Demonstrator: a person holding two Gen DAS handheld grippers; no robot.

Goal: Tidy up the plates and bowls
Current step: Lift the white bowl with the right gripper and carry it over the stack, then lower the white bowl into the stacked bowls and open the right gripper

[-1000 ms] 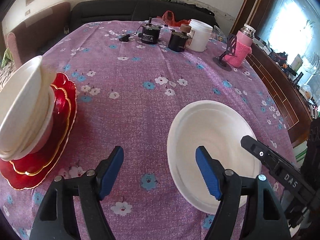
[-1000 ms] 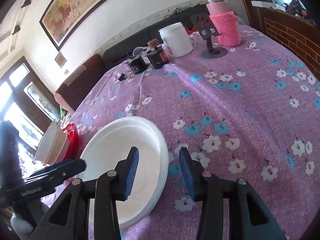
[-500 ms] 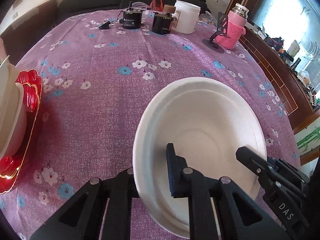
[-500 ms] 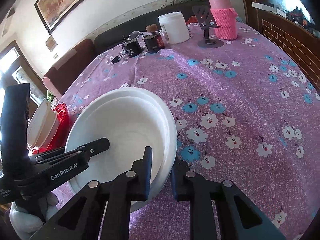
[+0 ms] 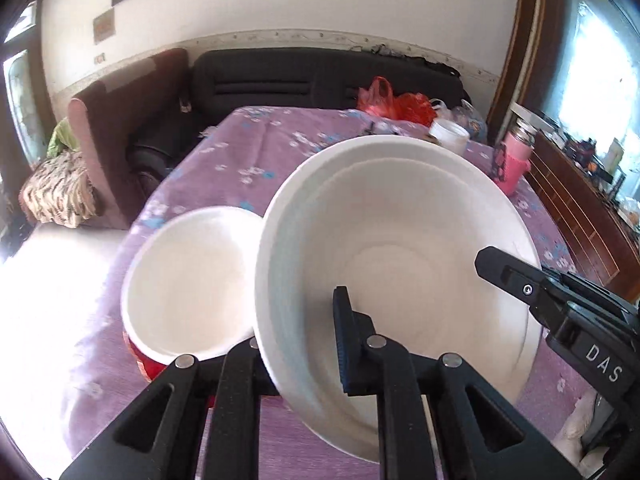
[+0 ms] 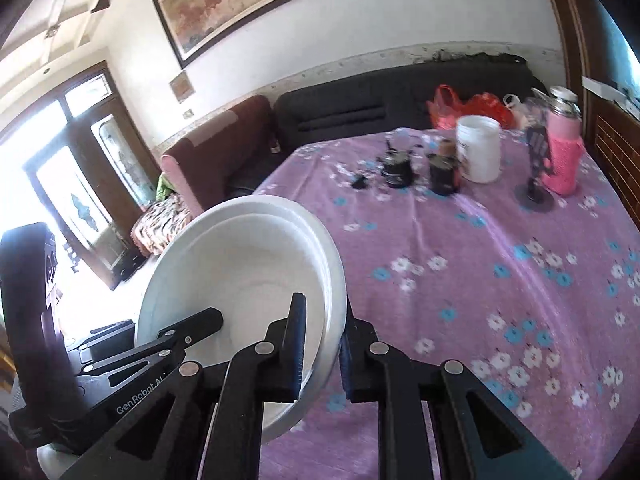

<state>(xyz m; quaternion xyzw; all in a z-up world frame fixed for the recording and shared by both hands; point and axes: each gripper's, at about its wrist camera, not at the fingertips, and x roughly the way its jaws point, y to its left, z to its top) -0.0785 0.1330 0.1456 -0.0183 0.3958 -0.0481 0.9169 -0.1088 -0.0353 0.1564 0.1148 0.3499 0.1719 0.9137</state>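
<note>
Both the left gripper (image 5: 304,352) and right gripper (image 6: 322,344), clamped on the white plate's (image 5: 400,248) opposite rims, should level it (now tilted) above the stacked bowl (image 5: 188,280) before lowering.

The white plate (image 5: 400,248), which lies flat on the desk (image 6: 500,280) 1 second ago, is now lifted clear and tilted, clamped at opposite rims by the left tool (image 5: 300,344) and right tool (image 6: 322,344), and carried over beside the white bowl (image 5: 188,280) on the red plates (image 5: 150,364).
</note>
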